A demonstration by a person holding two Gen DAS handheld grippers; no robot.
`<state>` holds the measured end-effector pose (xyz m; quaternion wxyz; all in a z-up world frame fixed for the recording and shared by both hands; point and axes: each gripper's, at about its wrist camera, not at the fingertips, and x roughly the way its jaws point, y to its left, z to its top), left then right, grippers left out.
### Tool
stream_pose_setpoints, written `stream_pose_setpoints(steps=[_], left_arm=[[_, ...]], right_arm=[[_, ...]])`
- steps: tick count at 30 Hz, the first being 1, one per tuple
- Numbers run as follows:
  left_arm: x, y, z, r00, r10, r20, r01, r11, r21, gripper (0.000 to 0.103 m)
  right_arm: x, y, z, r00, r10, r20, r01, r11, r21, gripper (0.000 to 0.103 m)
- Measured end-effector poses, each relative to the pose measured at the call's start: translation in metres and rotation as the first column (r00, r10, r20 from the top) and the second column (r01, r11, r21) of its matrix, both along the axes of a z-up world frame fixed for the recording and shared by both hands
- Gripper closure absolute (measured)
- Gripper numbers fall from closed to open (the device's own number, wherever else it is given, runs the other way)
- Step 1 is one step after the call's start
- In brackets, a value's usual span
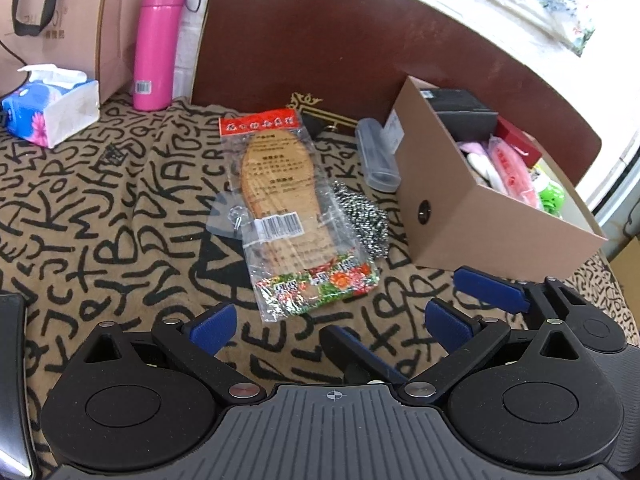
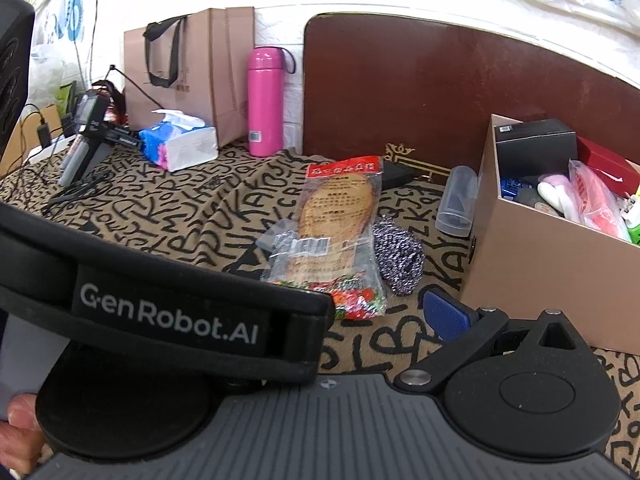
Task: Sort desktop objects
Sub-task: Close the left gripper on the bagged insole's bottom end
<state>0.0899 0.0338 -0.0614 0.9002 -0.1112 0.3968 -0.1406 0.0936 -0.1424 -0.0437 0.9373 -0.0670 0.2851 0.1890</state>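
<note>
Left wrist view: the left gripper (image 1: 331,324) hovers with its blue-padded fingers (image 1: 214,326) spread apart and empty; just ahead of them on the patterned tabletop (image 1: 100,216) lies a packaged insole (image 1: 288,208), a steel scourer (image 1: 366,220) touching its right edge; further right stands an open cardboard box (image 1: 480,216) holding mixed items, a clear plastic case (image 1: 376,154) beside its near corner; the right gripper (image 1: 436,312) also shows at right, fingers apart.

Right wrist view: one blue finger (image 2: 446,316) shows; the other is hidden behind the left gripper's strap (image 2: 168,312), so I cannot tell its spread here; insole, scourer and box lie ahead; a pink flask (image 2: 265,102) and a tissue pack (image 2: 180,146) stand far left.
</note>
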Motion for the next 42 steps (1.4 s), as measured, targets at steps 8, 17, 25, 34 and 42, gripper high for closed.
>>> stream_pose_setpoints(steps=[8,17,25,34,42], left_arm=[[0.020,0.003,-0.011,1.000,0.011,-0.022,-0.011,1.000,-0.001,0.000],[0.041,0.008,-0.020,0.999,0.018,-0.044,-0.019,1.000,-0.021,0.000],[0.055,0.020,-0.033,0.997,0.028,-0.073,-0.031,0.998,-0.052,0.000],[0.067,0.018,-0.044,0.996,0.005,-0.094,-0.011,0.998,-0.056,0.000],[0.077,0.015,-0.045,0.996,-0.003,-0.088,-0.003,0.998,-0.061,0.001]], right_arm=[[0.020,0.002,-0.011,1.000,-0.008,-0.021,0.008,1.000,-0.010,0.000],[0.039,-0.001,-0.026,0.998,-0.026,-0.050,0.025,0.999,-0.027,0.000],[0.050,-0.003,-0.041,0.997,-0.016,-0.077,0.013,0.999,-0.031,0.001],[0.063,-0.004,-0.047,0.995,0.009,-0.096,-0.009,1.000,-0.001,0.001],[0.072,0.002,-0.051,0.994,0.038,-0.106,-0.037,0.999,0.016,0.008]])
